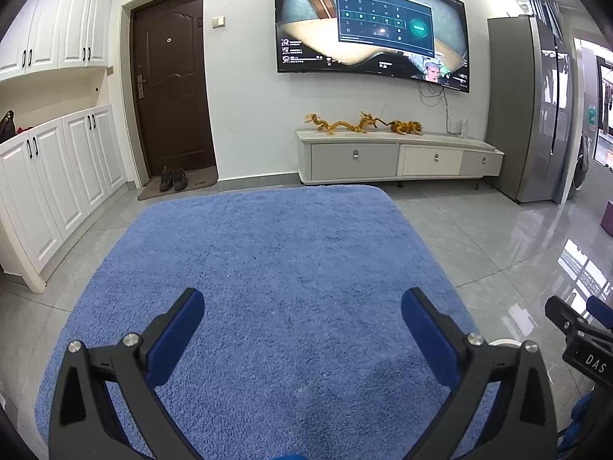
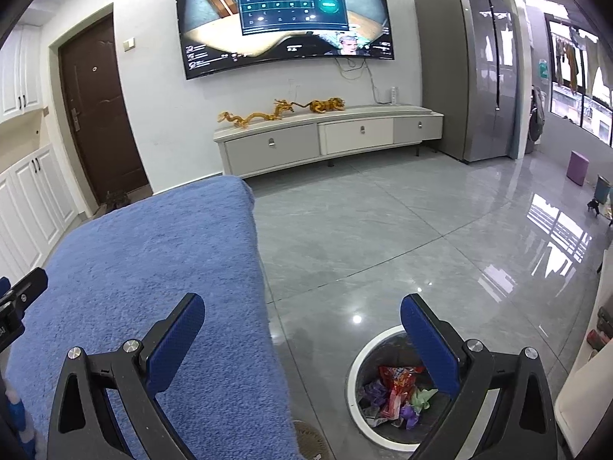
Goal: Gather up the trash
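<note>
A round white-rimmed trash bin (image 2: 354,364) stands on the floor at the lower right of the right wrist view, beside the blue-covered surface (image 2: 153,268). It holds crumpled wrappers (image 2: 396,391) in red, purple and green. My right gripper (image 2: 302,310) is open and empty, its right finger over the bin's rim. My left gripper (image 1: 302,306) is open and empty above the blue-covered surface (image 1: 287,268). I see no trash on the blue cover. The right gripper's body (image 1: 582,341) shows at the right edge of the left wrist view.
A grey tiled floor (image 2: 402,230) lies right of the blue surface. A TV cabinet (image 1: 398,157) with golden dragon figures stands below a wall TV (image 1: 371,23). A brown door (image 1: 172,88), white cupboards (image 1: 57,176), a grey fridge (image 2: 471,69) and a purple stool (image 2: 578,166) surround the room.
</note>
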`<action>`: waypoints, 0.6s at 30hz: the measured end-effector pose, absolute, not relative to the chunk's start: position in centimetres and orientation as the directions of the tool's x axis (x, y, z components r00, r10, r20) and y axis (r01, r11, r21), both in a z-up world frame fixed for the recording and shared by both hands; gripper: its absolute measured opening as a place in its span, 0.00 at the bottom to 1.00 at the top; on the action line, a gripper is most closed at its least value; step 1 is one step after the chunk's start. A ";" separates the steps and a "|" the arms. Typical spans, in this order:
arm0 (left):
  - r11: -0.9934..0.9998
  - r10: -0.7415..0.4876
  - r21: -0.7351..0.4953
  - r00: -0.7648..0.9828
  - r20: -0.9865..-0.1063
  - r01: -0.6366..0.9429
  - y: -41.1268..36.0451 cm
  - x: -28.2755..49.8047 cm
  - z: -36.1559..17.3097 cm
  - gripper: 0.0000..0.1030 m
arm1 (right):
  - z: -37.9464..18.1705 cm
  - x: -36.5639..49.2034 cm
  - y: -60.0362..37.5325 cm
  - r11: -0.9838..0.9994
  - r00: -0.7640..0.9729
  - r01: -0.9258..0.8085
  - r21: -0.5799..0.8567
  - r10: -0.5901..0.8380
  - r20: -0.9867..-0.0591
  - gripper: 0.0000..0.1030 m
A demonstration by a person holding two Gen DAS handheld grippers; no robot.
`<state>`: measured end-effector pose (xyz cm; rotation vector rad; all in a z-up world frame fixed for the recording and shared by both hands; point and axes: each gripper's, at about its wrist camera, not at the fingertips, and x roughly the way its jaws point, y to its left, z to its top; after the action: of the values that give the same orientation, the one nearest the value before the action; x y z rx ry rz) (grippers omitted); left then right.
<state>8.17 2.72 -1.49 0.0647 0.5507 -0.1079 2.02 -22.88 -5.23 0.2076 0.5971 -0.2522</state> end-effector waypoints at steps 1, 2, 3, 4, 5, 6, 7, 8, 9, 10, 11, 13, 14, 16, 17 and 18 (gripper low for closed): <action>0.992 -0.089 0.032 0.846 -0.526 0.124 2.7 8.2 -1.5 1.00 | -5.2 2.0 -22.9 0.947 0.797 0.300 0.114 -0.184 -0.575 1.00; 0.991 -0.093 0.031 0.845 -0.526 0.129 2.5 8.1 -1.5 1.00 | -5.1 1.8 -23.0 0.945 0.797 0.309 0.108 -0.195 -0.572 1.00; 0.990 -0.098 0.032 0.845 -0.526 0.135 2.3 8.0 -1.5 1.00 | -5.1 1.7 -23.0 0.944 0.797 0.315 0.102 -0.205 -0.568 1.00; 0.990 -0.102 0.033 0.844 -0.526 0.140 2.1 7.9 -1.5 1.00 | -5.1 1.6 -23.0 0.943 0.797 0.321 0.094 -0.214 -0.565 1.00; 0.988 -0.108 0.035 0.843 -0.527 0.149 1.9 7.8 -1.5 1.00 | -5.0 1.5 -22.9 0.942 0.797 0.326 0.084 -0.225 -0.561 1.00; 0.987 -0.114 0.037 0.841 -0.528 0.157 1.7 7.7 -1.5 1.00 | -5.0 1.3 -22.9 0.942 0.796 0.327 0.075 -0.232 -0.559 1.00; 0.985 -0.122 0.041 0.839 -0.531 0.169 1.5 7.6 -1.6 1.00 | -5.0 1.2 -22.9 0.942 0.795 0.331 0.062 -0.243 -0.556 1.00; 0.983 -0.129 0.046 0.837 -0.533 0.180 1.2 7.5 -1.6 1.00 | -5.0 1.1 -22.8 0.941 0.794 0.333 0.053 -0.250 -0.554 1.00; 0.981 -0.133 0.049 0.835 -0.534 0.187 0.9 7.3 -1.6 1.00 | -4.9 0.9 -22.7 0.941 0.794 0.336 0.044 -0.258 -0.551 1.00; 0.979 -0.140 0.050 0.833 -0.536 0.196 0.6 7.2 -1.7 1.00 | -4.9 0.8 -22.7 0.941 0.793 0.336 0.038 -0.261 -0.551 1.00; 0.978 -0.145 0.050 0.831 -0.538 0.203 0.4 7.1 -1.7 1.00 | -4.9 0.7 -22.7 0.941 0.792 0.338 0.033 -0.265 -0.550 1.00; 0.974 -0.157 0.052 0.825 -0.543 0.219 0.0 6.9 -1.8 1.00 | -4.8 0.4 -22.8 0.939 0.792 0.344 0.029 -0.273 -0.546 1.00; 0.972 -0.163 0.053 0.821 -0.547 0.228 -0.2 6.8 -1.8 1.00 | -4.8 0.3 -22.9 0.937 0.791 0.347 0.027 -0.277 -0.545 1.00; 0.968 -0.175 0.052 0.812 -0.557 0.244 -0.6 6.8 -1.8 1.00 | -4.7 0.0 -23.0 0.935 0.790 0.355 0.024 -0.286 -0.542 1.00; 0.967 -0.177 0.053 0.811 -0.558 0.247 -0.8 6.7 -1.9 1.00 | -4.6 -0.1 -23.0 0.933 0.790 0.360 0.022 -0.292 -0.539 1.00; 0.967 -0.179 0.054 0.809 -0.560 0.251 -0.9 6.7 -1.9 1.00 | -4.6 -0.2 -23.1 0.932 0.790 0.362 0.021 -0.295 -0.538 1.00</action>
<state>6.66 -0.93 -1.87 0.1272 0.5848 -0.2301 -0.24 -23.10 -4.58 0.1252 0.5573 -0.3550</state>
